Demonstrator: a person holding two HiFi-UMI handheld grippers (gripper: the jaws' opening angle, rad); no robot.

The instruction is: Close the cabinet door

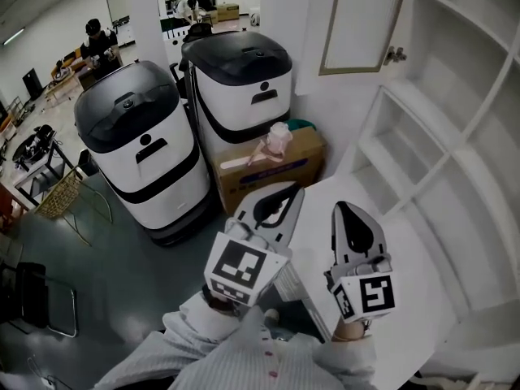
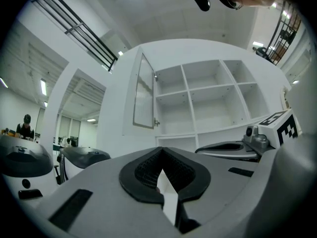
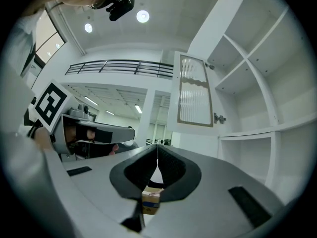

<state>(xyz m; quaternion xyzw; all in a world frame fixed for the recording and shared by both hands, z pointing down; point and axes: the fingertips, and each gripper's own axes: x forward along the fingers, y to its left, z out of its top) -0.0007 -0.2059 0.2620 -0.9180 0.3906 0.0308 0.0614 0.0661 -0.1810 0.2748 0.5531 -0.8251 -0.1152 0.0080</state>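
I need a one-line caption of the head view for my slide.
Left hand-held gripper and right hand-held gripper, both shut and empty, face a white cabinet whose door stands open.

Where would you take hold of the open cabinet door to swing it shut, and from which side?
Grip the cabinet door by its free long edge, opposite the hinge, coming from the left with the left gripper. It stands swung wide open, a thin flat frame, and that edge likely offers most leverage.
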